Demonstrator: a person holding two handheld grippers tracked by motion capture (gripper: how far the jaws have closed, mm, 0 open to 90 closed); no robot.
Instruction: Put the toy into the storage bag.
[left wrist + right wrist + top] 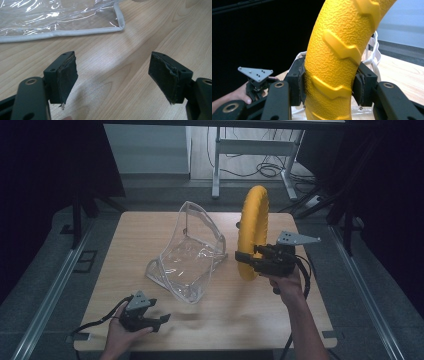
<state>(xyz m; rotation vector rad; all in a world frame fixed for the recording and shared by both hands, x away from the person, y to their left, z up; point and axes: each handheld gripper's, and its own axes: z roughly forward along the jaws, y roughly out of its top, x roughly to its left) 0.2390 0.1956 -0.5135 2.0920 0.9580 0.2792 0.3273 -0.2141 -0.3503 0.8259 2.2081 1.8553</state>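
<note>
At the near edge of the wooden worktop [240, 320], the person's left hand [116, 336] holds the left gripper [161, 321] low over the bare wood, its jaws spread wide with nothing between them; in the left gripper view the worn black pads [67, 75] stand well apart over the wood grain, and beyond them lies the grey-piped corner of the clear plastic bag [75, 22], flat on the surface and apart from the jaws. Farther in and to the right, the right hand [286, 285] carries the right gripper [244, 261], whose jaws are pinching the lower part of a yellow ring [251, 230] with a pebbled skin and raised tread-like ridges. In the right gripper view the pads [300, 82] press on both sides of the ring's [334, 65] thick curved band, which rises steeply out of the grip and bends away to the upper right. In the high view the ring stands on edge, upright, on the right half of the worktop, its lower end at the jaws and its top toward the far edge. Just left of the ring, around the middle of the worktop, the transparent bag [192, 252] sits partly upright, its mouth lifted and its base spread on the wood; ring and bag are near each other, though contact cannot be told. Beyond the worktop's far edge, a white table frame [250, 150] and loose cables [267, 169] stand on the floor.
</note>
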